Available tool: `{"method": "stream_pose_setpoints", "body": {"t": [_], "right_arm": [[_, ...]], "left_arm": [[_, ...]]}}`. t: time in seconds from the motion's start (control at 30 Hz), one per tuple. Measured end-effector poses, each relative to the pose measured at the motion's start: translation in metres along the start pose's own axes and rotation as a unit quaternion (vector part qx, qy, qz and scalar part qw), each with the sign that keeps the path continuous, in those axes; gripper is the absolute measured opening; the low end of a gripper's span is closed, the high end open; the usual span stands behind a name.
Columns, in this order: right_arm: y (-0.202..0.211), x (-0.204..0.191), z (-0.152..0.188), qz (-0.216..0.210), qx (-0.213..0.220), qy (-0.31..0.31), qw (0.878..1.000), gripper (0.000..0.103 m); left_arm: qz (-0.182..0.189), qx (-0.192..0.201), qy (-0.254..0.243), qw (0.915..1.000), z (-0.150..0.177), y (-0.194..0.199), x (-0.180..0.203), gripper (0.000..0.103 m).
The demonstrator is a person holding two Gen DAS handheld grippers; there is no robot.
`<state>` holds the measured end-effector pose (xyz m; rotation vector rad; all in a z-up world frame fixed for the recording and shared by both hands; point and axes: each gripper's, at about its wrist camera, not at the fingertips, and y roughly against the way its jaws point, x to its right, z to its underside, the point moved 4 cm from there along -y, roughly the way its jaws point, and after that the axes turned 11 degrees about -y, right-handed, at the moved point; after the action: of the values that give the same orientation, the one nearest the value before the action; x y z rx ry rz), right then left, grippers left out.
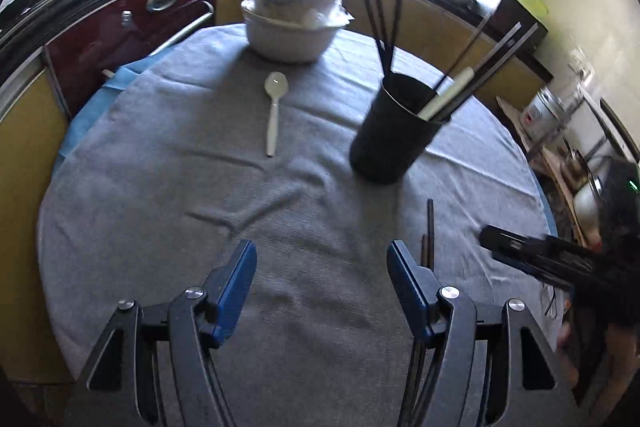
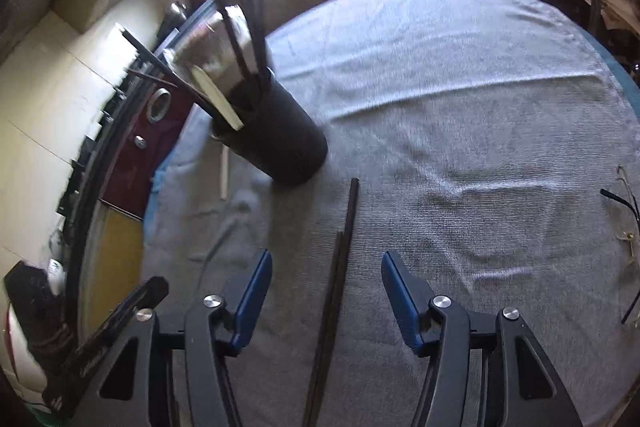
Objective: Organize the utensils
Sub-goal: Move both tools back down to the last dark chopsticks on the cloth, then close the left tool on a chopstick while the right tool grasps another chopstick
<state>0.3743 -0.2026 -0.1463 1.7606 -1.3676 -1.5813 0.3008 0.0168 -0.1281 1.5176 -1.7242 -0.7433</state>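
A black utensil holder [image 1: 390, 131] stands on the grey-clothed round table [image 1: 160, 187], holding several dark chopsticks and a white utensil. It also shows in the right wrist view [image 2: 280, 139]. A white plastic spoon [image 1: 274, 111] lies on the cloth left of the holder. A pair of dark chopsticks [image 2: 334, 291] lies on the cloth between my right gripper's open fingers; their tips show in the left wrist view [image 1: 429, 233]. My left gripper [image 1: 322, 259] is open and empty above the cloth. My right gripper [image 2: 326, 269] is open, and it shows in the left wrist view [image 1: 532, 259].
Stacked white bowls wrapped in plastic [image 1: 294, 15] sit at the table's far side. A dark red oven [image 1: 132, 27] and counter lie beyond the table. Eyeglasses [image 2: 626, 239] lie at the right table edge. A metal pot [image 1: 540, 111] stands off the table to the right.
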Motion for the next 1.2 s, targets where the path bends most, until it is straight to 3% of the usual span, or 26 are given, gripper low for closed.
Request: {"method": "stream_pose_setpoints", "body": {"t": [0.1, 0.33, 0.4, 0.6, 0.67, 1.03, 1.1, 1.13, 1.2], "right_arm": [[-0.027, 0.004, -0.008, 0.016, -0.031, -0.007, 0.999, 0.038], [-0.061, 0.0, -0.025, 0.069, -0.039, 0.001, 0.997, 0.038], [-0.071, 0.001, -0.029, 0.089, -0.043, -0.001, 0.995, 0.033], [-0.079, -0.017, -0.023, 0.159, -0.019, 0.07, 0.985, 0.021], [-0.078, -0.018, -0.019, 0.172, -0.02, 0.088, 0.981, 0.011], [-0.024, 0.058, -0.011, 0.134, -0.006, 0.008, 0.991, 0.008], [-0.017, 0.07, -0.011, 0.124, 0.0, -0.006, 0.992, 0.008], [-0.014, 0.073, -0.011, 0.117, -0.001, -0.012, 0.993, 0.008], [-0.012, 0.076, -0.011, 0.111, -0.001, -0.015, 0.994, 0.008]], "left_arm": [[0.002, -0.016, -0.007, 0.9998, -0.001, -0.01, 0.004, 0.068], [0.001, -0.034, -0.014, 0.9993, -0.003, -0.029, 0.005, 0.068], [0.006, -0.041, -0.017, 0.999, -0.003, -0.034, 0.006, 0.068], [0.015, -0.056, -0.027, 0.9979, -0.003, -0.046, 0.016, 0.068], [0.024, -0.064, -0.038, 0.997, -0.003, -0.05, 0.024, 0.068], [0.057, -0.118, -0.08, 0.9882, -0.012, -0.089, 0.08, 0.068], [0.059, -0.135, -0.092, 0.9848, -0.017, -0.106, 0.093, 0.065], [0.058, -0.152, -0.093, 0.9823, -0.017, -0.116, 0.098, 0.056], [0.035, -0.147, -0.11, 0.9823, -0.021, -0.121, 0.108, 0.052]]}}
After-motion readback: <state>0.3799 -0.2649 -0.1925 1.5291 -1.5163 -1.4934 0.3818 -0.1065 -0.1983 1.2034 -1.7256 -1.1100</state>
